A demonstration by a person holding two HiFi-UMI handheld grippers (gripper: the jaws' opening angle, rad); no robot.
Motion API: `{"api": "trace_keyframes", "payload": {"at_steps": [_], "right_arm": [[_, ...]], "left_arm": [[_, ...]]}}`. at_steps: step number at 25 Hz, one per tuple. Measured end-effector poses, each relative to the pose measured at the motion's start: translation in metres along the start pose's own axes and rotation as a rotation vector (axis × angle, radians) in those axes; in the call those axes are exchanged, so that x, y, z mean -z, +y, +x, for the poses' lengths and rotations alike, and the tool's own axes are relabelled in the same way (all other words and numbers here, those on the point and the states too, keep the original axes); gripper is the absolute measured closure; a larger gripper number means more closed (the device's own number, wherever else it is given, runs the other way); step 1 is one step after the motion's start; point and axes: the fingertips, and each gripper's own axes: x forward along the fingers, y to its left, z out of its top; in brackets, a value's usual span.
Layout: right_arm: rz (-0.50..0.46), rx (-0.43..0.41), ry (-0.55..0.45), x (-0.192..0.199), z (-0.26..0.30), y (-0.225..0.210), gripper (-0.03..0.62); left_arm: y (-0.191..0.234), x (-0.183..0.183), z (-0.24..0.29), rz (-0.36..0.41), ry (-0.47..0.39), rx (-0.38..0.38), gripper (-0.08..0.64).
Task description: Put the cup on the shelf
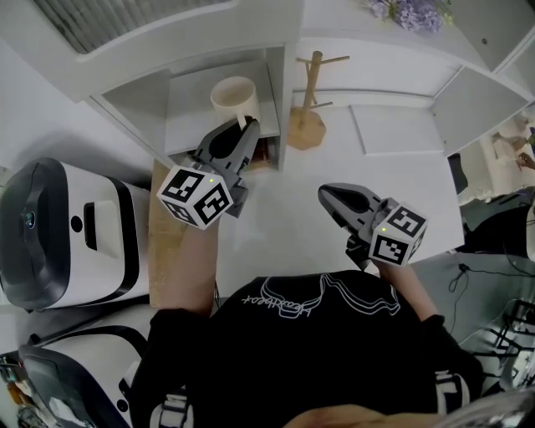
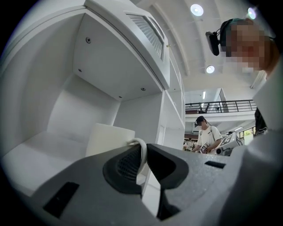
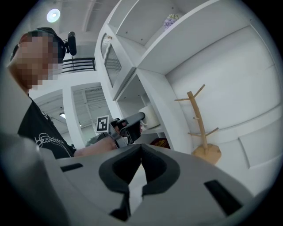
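A cream cup stands upright inside the white shelf compartment. My left gripper reaches into the compartment and is shut on the cup's thin handle. In the left gripper view the handle is pinched between the jaws, with the cup's body just beyond; whether its base rests on the shelf floor I cannot tell. My right gripper hovers over the white counter, shut with nothing in it, and its jaws meet in the right gripper view. That view also shows the cup in the shelf.
A wooden mug tree stands on the counter right of the shelf's side wall. A white and dark appliance sits at the left beside a wooden board. Purple flowers lie on an upper ledge.
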Motion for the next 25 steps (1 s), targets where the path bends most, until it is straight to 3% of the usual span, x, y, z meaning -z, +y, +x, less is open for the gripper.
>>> {"api": "trace_keyframes", "payload": {"at_steps": [6, 13, 20, 25], "right_arm": [[0.007, -0.002, 0.013, 0.005, 0.001, 0.001, 0.586], [0.010, -0.006, 0.022, 0.011, 0.002, 0.003, 0.586], [0.014, -0.014, 0.026, 0.014, 0.002, 0.005, 0.586], [0.011, -0.029, 0.026, 0.014, 0.002, 0.007, 0.586]], "left_arm": [[0.010, 0.010, 0.003, -0.011, 0.046, -0.013, 0.520], [0.014, 0.009, 0.001, 0.013, 0.036, -0.012, 0.518], [0.014, 0.013, -0.008, 0.105, 0.042, -0.079, 0.416], [0.008, 0.011, -0.024, 0.098, 0.041, -0.103, 0.388]]}}
